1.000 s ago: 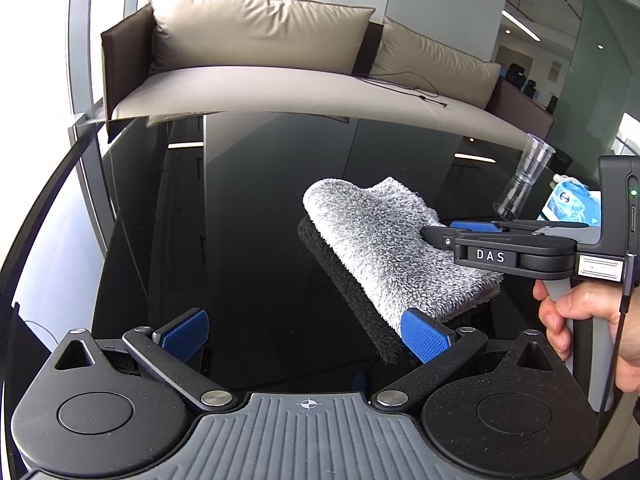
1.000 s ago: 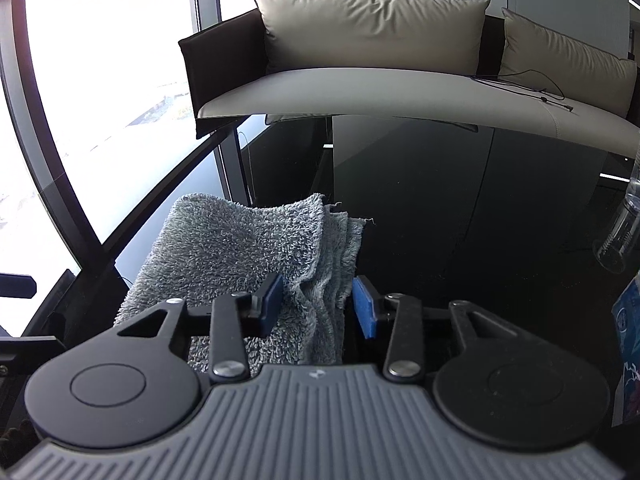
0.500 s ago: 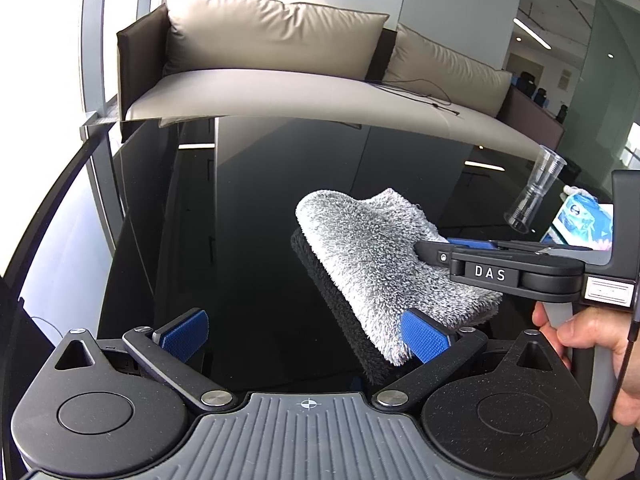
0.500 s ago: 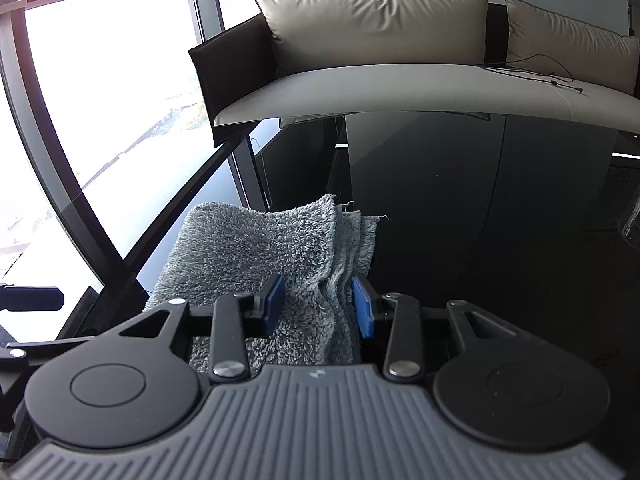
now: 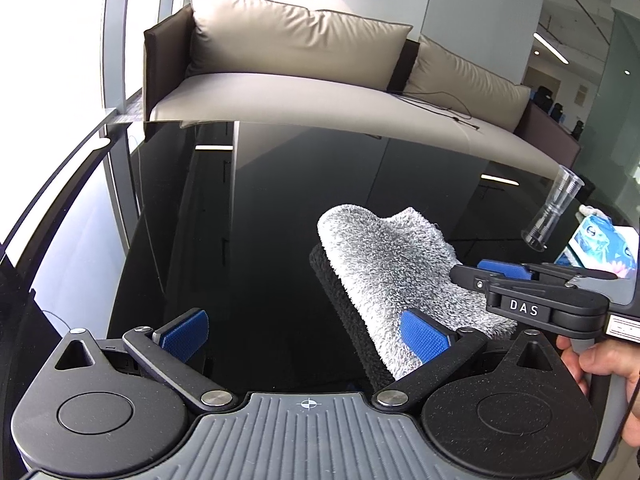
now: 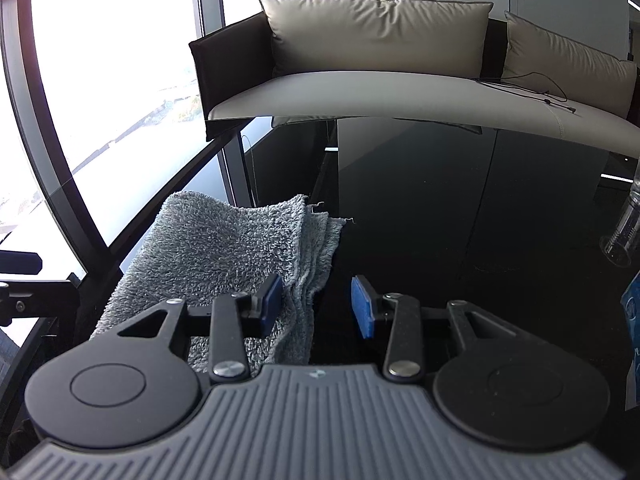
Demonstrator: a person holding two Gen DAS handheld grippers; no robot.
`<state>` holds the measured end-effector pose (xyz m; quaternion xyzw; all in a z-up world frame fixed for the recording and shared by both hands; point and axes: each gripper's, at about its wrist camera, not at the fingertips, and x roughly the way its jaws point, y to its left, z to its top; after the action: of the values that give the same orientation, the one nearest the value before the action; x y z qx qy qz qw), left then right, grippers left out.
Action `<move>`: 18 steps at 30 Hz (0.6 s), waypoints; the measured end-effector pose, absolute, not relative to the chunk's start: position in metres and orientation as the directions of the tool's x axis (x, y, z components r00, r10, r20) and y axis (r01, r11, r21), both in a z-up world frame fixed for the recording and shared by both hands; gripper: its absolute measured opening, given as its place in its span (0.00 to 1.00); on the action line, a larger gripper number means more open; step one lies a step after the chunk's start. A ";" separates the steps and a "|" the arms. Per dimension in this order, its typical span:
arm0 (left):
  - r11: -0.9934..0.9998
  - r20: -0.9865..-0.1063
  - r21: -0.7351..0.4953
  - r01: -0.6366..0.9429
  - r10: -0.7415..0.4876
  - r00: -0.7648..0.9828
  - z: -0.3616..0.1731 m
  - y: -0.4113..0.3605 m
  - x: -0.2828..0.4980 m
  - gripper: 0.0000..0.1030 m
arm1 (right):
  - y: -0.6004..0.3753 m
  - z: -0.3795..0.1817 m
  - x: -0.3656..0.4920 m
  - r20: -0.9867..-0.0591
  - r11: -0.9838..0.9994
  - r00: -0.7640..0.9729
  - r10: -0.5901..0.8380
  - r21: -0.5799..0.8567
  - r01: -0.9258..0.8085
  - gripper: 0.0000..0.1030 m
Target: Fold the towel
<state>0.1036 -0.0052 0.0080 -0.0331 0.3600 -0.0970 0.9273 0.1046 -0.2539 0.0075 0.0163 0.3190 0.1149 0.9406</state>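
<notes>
1. Spreading wide across the bottom of the left wrist view, the left gripper has its blue pads far apart with nothing between them; the left pad sits over bare black table, the right pad against the near edge of the towel.
2. Right of centre in that view, the grey towel lies folded into a thick bundle on the glossy table.
3. At the right edge of that view, the right gripper reaches in over the towel's right side, held by a hand in the lower right corner.
4. Lower left of centre in the right wrist view, the towel shows stacked layered edges on its right side.
5. Its jaws stand parted: the left pad rests on the towel, the right pad over the table, nothing pinched.
6. A clear plastic cup stands at the right, a sofa across the top.
</notes>
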 end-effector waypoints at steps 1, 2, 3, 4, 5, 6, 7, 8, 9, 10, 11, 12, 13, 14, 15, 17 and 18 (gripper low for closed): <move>0.979 -0.661 -0.131 0.154 -0.202 0.723 0.008 -0.003 0.105 0.99 | -0.254 0.008 0.104 -0.595 0.974 0.772 0.222 0.100 -0.203 0.39; 0.980 -0.662 -0.131 0.151 -0.200 0.723 0.008 -0.003 0.105 0.99 | -0.255 0.008 0.104 -0.594 0.975 0.774 0.218 0.097 -0.201 0.40; 0.980 -0.662 -0.130 0.148 -0.197 0.723 0.008 -0.003 0.105 0.99 | -0.254 0.007 0.104 -0.603 0.975 0.768 0.215 0.089 -0.203 0.40; 0.981 -0.662 -0.129 0.145 -0.194 0.723 0.008 -0.003 0.105 0.99 | -0.254 0.004 0.105 -0.611 0.975 0.761 0.216 0.087 -0.206 0.40; 0.982 -0.663 -0.129 0.142 -0.191 0.724 0.007 -0.003 0.105 0.99 | -0.254 0.003 0.106 -0.610 0.974 0.762 0.217 0.090 -0.206 0.40; 0.982 -0.663 -0.129 0.139 -0.190 0.724 0.007 -0.003 0.105 0.99 | -0.254 0.003 0.106 -0.610 0.974 0.762 0.219 0.092 -0.206 0.40; 0.982 -0.664 -0.128 0.138 -0.188 0.724 0.007 -0.003 0.105 0.99 | -0.254 0.003 0.106 -0.610 0.974 0.762 0.218 0.091 -0.206 0.40; 0.982 -0.664 -0.127 0.137 -0.187 0.724 0.006 -0.004 0.105 0.99 | -0.255 0.003 0.106 -0.610 0.975 0.762 0.217 0.092 -0.204 0.40; 0.983 -0.664 -0.124 0.135 -0.183 0.725 0.006 -0.005 0.105 0.99 | -0.255 0.003 0.106 -0.609 0.975 0.763 0.216 0.093 -0.202 0.41; 0.984 -0.664 -0.120 0.133 -0.179 0.726 0.005 -0.006 0.105 0.99 | -0.256 0.003 0.106 -0.607 0.976 0.765 0.215 0.097 -0.197 0.41; 0.984 -0.665 -0.118 0.132 -0.177 0.726 0.005 -0.006 0.105 0.99 | -0.256 0.003 0.105 -0.605 0.976 0.766 0.215 0.099 -0.195 0.42; 0.985 -0.665 -0.116 0.130 -0.174 0.726 0.004 -0.006 0.105 0.99 | -0.257 0.003 0.105 -0.604 0.976 0.768 0.215 0.101 -0.194 0.42; 0.985 -0.664 -0.115 0.126 -0.170 0.728 0.002 -0.003 0.106 0.99 | -0.258 0.004 0.104 -0.600 0.976 0.770 0.215 0.103 -0.192 0.43; 0.986 -0.662 -0.115 0.119 -0.166 0.731 0.001 -0.004 0.106 0.99 | -0.259 0.005 0.103 -0.597 0.976 0.773 0.215 0.106 -0.189 0.45; 0.987 -0.661 -0.115 0.113 -0.161 0.733 0.001 -0.004 0.106 0.99 | -0.260 0.005 0.103 -0.596 0.977 0.775 0.210 0.105 -0.184 0.49; 0.988 -0.659 -0.113 0.102 -0.152 0.737 0.000 -0.005 0.106 0.99 | -0.262 0.006 0.101 -0.592 0.980 0.781 0.199 0.101 -0.173 0.54; 0.989 -0.658 -0.112 0.097 -0.147 0.739 0.000 -0.005 0.106 0.99 | -0.264 0.007 0.099 -0.587 0.980 0.785 0.198 0.102 -0.171 0.57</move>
<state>0.1057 -0.0053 0.0001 -0.0352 0.3555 -0.0653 0.9317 0.0993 -0.2637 0.0068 0.0214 0.3132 0.0975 0.9444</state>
